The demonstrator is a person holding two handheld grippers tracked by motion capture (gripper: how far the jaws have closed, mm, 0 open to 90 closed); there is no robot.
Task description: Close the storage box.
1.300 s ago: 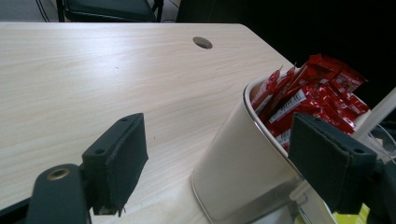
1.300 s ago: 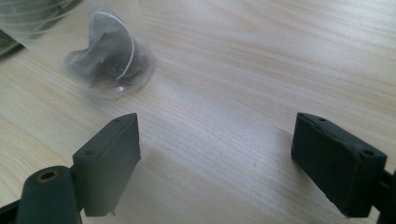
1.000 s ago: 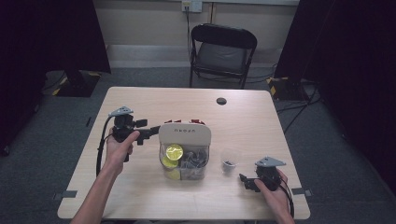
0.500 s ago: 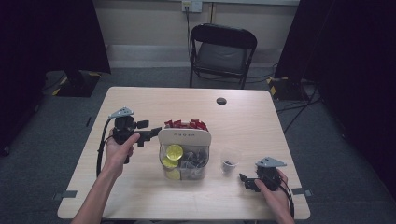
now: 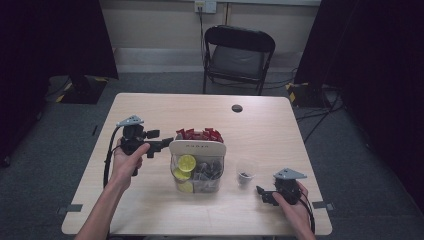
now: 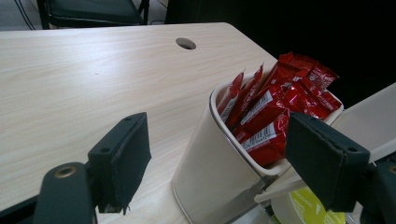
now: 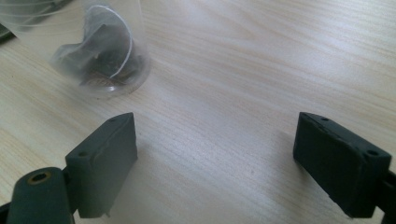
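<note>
Not much has shifted since a second ago, except our left gripper (image 5: pixel 161 144) has crept a bit closer to the white caddy (image 5: pixel 197 148); the right one looks parked where it was.

Working from our side outward: the right gripper (image 5: pixel 261 193) sits low on the bench (image 5: pixel 280 130) near the front edge, jaws spread wide with nothing between them, and the little clear cup (image 7: pixel 100 49) with a tea bag in it stands just beyond, apart from the jaws. Over on the left, the jaws are also wide open and empty, lined up on the caddy's back pocket, where the red sachets (image 6: pixel 280 100) stand on end.

Seems like we're going for a sachet. We'd come in from above, tilt down, and pinch just one packet near its top edge. They're packed tight, so lift slowly, or neighbours will tag along and the light caddy might tip.
</note>
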